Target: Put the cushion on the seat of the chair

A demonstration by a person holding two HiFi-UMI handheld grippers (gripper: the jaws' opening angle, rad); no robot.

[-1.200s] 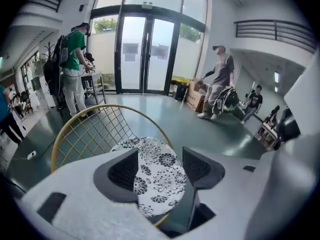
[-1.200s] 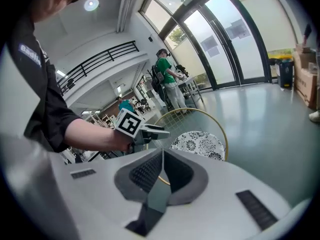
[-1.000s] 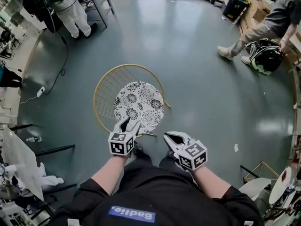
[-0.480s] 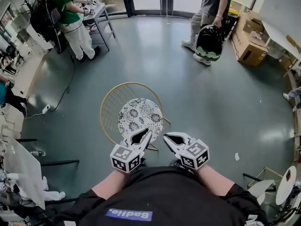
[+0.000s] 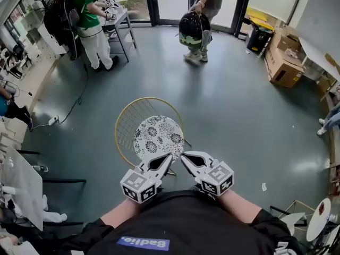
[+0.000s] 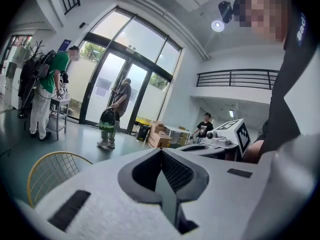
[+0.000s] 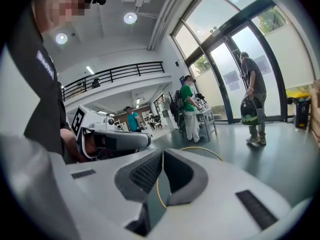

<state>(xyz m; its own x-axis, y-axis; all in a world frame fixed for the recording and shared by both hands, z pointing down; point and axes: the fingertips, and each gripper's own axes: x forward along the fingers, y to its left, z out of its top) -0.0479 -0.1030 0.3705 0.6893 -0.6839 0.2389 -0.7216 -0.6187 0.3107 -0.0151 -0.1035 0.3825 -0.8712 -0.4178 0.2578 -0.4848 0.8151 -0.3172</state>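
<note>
A round cushion [image 5: 158, 137] with a black-and-white flower print lies flat on the seat of the gold wire chair [image 5: 125, 122], which stands on the grey-green floor. Both grippers hang in the air on the near side of the chair, close to the person's body, and neither touches the cushion. My left gripper [image 5: 166, 158] is shut with nothing between its pads [image 6: 161, 151]. My right gripper [image 5: 184, 156] is shut and empty as well [image 7: 162, 151]. The chair's wire back [image 6: 50, 171] shows low in the left gripper view, and its gold rim [image 7: 200, 149] shows in the right gripper view.
A person in a green top [image 5: 91, 20] stands by a grey table [image 5: 121, 23] at the back left. Another person carries a black-and-green helmet [image 5: 192, 28] near the glass doors. Cardboard boxes [image 5: 284, 62] sit at the back right. A cable [image 5: 71, 102] trails on the floor left of the chair.
My left gripper was open at the cushion's near edge; it has shut and lifted away. My right gripper has risen too. The person with the helmet has walked to the doors.
</note>
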